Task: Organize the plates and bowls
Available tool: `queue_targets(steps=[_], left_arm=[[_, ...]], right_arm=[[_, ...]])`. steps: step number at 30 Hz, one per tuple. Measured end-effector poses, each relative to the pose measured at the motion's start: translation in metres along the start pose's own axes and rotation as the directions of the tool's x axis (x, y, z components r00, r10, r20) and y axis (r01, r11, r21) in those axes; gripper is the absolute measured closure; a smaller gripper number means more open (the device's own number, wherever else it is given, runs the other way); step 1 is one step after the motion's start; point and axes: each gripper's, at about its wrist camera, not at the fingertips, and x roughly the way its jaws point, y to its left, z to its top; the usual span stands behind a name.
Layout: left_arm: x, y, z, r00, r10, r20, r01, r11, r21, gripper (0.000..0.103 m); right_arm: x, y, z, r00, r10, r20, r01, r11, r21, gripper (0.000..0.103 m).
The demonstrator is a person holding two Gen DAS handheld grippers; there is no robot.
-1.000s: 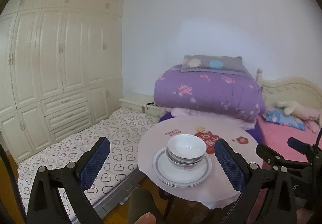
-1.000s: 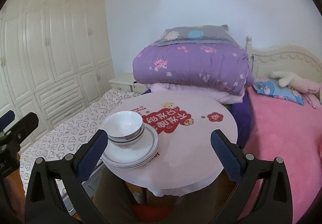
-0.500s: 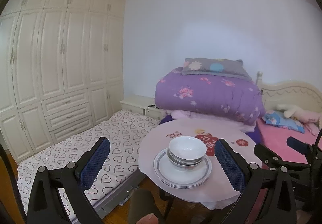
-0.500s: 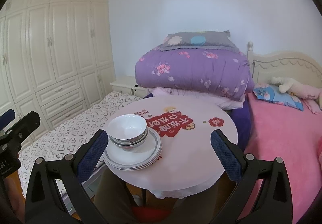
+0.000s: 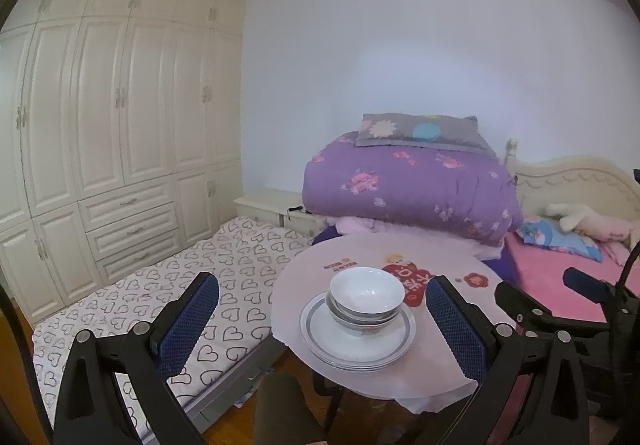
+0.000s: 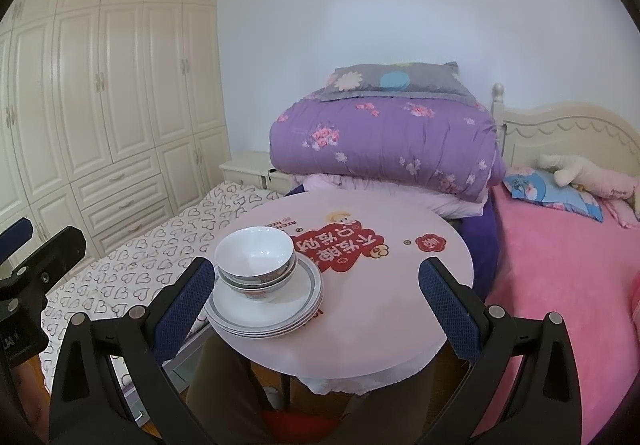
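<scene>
- Left gripper [image 5: 322,319]: fingers spread wide, holding nothing, hanging back from the round table [image 5: 448,377]. Over the last second its view has risen a little; the stack now sits lower in the picture, at about 6 o'clock, framed between the two blue pads. From the right wrist view, this gripper pokes in at 9 o'clock.
- Plates [image 6: 266,311]: a neat pile with grey-ringed rims, lying near the table edge closest to the person, at roughly 7 o'clock on the tabletop in the right wrist view.
- Bowls [image 6: 256,259]: nested white bowls sitting upright on top of the plates, touching them. Nothing on the table has shifted in the last second; only the cameras have drifted.
- Right gripper [image 6: 314,297]: also spread wide and empty, held back from the table, with the stack toward its left pad. Its view too has crept upward slightly since a second ago. In the left wrist view it shows at 4 o'clock.
- What it means, to my eye: both tools are empty and off the crockery, and everything is gathered into one tidy tower, so the sorting looks finished or very nearly so. The small lift of both hands reads as easing away rather than going in for another grab.
- One worry: the stack stands close to the table's rim.
</scene>
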Motion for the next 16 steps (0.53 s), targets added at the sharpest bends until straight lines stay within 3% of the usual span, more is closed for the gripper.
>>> queue_targets(steps=[16], left_arm=[[-0.0024, 0.0066, -0.0007, 1.0, -0.021, 0.003, 0.021, 1.0, -0.017, 0.001]], right_arm=[[-0.0018, 0.0057, 0.0037, 1.0, 0.011, -0.007, -0.011, 1.0, -0.004, 0.0]])
